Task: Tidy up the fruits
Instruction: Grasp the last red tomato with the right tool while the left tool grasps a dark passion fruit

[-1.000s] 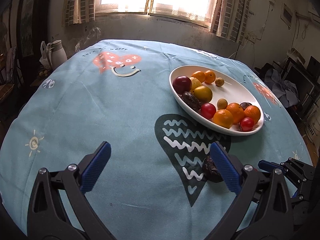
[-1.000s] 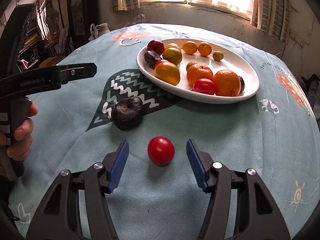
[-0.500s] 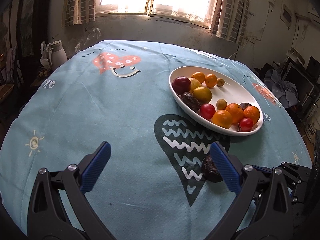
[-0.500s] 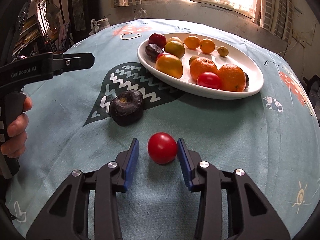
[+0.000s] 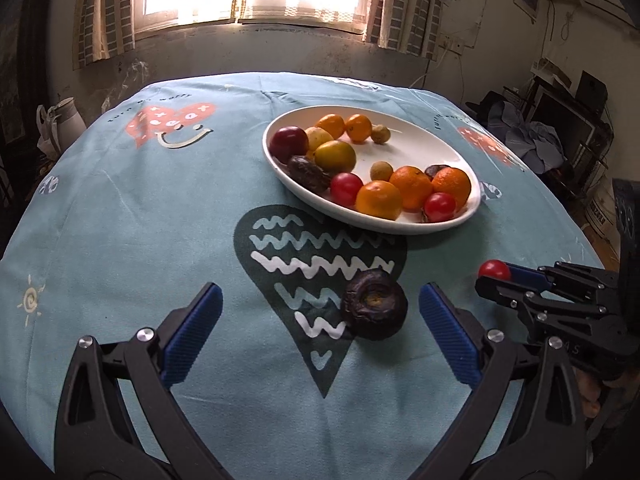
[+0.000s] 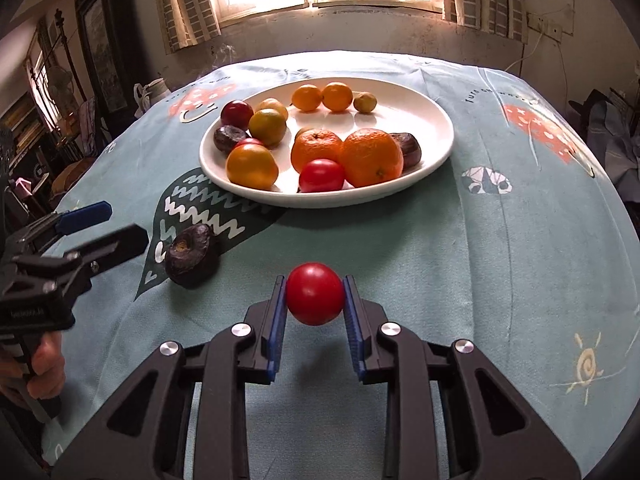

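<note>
The right claw (image 6: 315,300) is clenched on a small, round red tomato (image 6: 315,299), its two blue ribbed pads pressing the left and right sides of the fruit, low in the centre of the right wrist frame. A shadow lies on the light blue printed cloth of the table (image 6: 500,264) under the tomato, so I judge it is lifted a little, probably to go to the white oval plate (image 6: 436,120) in the upper centre, where oranges, other tomatoes and dark fruits are gathered. The left claw (image 5: 320,336) is released, with its jaws wide apart. A dark, wrinkled purple fruit with a hollow top (image 5: 374,309) lies on the cloth between them, nearer to the right finger in the frame. It seems that this claw is placed so to take that fruit next.
</note>
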Available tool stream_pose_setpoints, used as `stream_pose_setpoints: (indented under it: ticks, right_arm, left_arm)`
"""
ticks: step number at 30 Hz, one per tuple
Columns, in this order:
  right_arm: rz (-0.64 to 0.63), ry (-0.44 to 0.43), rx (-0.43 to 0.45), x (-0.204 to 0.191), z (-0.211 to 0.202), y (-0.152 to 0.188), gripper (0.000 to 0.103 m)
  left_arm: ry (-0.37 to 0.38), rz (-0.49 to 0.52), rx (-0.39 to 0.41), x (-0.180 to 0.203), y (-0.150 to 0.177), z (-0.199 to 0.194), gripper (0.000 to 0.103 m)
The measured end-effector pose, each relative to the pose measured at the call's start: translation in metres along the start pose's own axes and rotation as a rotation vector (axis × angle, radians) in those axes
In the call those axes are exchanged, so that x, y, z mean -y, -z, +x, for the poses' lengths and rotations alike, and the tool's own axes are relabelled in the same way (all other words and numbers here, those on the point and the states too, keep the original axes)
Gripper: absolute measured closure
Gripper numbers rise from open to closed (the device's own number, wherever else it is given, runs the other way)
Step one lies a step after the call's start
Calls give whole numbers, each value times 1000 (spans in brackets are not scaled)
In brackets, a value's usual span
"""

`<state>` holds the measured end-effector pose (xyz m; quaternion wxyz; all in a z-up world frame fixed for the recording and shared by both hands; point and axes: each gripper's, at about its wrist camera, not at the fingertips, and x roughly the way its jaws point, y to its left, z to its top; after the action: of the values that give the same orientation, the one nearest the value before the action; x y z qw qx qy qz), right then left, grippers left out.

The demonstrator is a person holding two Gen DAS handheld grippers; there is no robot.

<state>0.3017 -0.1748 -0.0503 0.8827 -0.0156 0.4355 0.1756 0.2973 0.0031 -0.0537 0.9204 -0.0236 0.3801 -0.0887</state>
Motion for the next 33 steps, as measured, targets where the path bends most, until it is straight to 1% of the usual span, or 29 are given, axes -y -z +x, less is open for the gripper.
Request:
stream_pose_setpoints:
  ticks: [2,5,7,8,9,10,15,17,19,23,26,28,33]
  right_arm:
    - [18,-7,1,3,-1,0,76]
    - [21,-9,8,4,-4,0,75]
    - [24,-12,10,4,-4,0,75]
    - [27,-12,9,5,-5,0,75]
    - [32,-12,5,6,-5,0,75]
    - [38,-14,-1,7,-4,0,75]
    - [46,-11,-11,8,-1,0,76]
    - [46,-11,-11,8,-1,0,76]
    - [49,-12,-12,8,-2,0,76]
    - [48,-14,-10,8,-2,0,76]
    - [46,-15,-8,8,-2,-1,76]
    - [46,-14,-8,8,-2,-1,76]
    - [39,-18,-2,7,-4,1,76]
  left_arm:
    - [5,66,-5,15,3,4,3]
    - [22,111,-25,29,5,13,7]
    - [14,128,-49,35,6,22,16]
    - [9,136,-63,37,6,27,18]
    - [6,139,-76,38,6,31,22]
    - [2,139,-84,39,6,35,23]
    - [-8,126,-99,36,5,43,28]
    - [-8,126,-107,35,5,45,33]
    - [-7,129,-121,35,5,49,41]
    - [-24,126,-127,36,4,52,46]
    - [-34,134,-122,40,5,52,56]
    - [-53,148,-118,44,6,52,57]
    - [-76,135,-117,47,8,46,58]
